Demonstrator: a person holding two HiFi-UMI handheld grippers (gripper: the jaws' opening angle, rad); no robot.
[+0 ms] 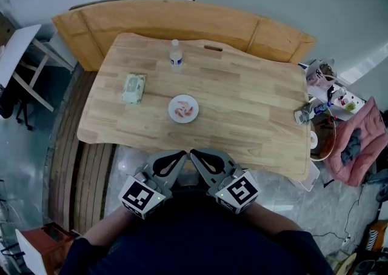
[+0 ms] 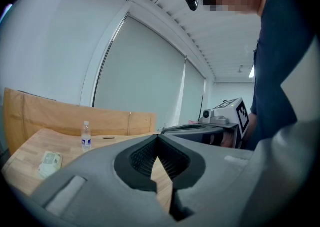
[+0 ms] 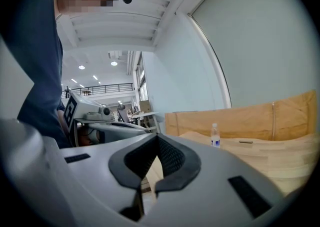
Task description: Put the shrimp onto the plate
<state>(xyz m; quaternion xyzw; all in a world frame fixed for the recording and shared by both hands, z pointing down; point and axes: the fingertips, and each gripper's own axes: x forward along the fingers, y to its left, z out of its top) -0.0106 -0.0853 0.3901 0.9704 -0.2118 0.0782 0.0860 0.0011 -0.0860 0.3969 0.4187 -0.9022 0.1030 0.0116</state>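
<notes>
A pale wooden table (image 1: 242,116) with a wavy edge fills the middle of the head view, a curved tan bench (image 1: 182,13) behind it and a glossy floor below. Near the table's centre sits a small white plate (image 1: 171,114), and the shrimp (image 1: 183,109) – a few pinkish-orange pieces – lie on it, so the task looks done or close to it. A water bottle (image 1: 176,54) stands upright towards the far edge, and a packet of wipes (image 1: 134,88) lies flat to the plate's left, well apart from it.

Both tongs are held close to the person's body, off the near edge of the table and well short of the plate. The left gripper (image 1: 180,157) is clenched, tips meeting with nothing caught between them; the right gripper (image 1: 195,154) is likewise squeezed together and empty, and the two point towards each other.

The shrimp should handle as light, soft and probably slick – easily crushed or squirted out of a hard pinch. If a piece needs moving, I would take it across the thick middle of the curl with a gentle squeeze, not by the thin tail.
</notes>
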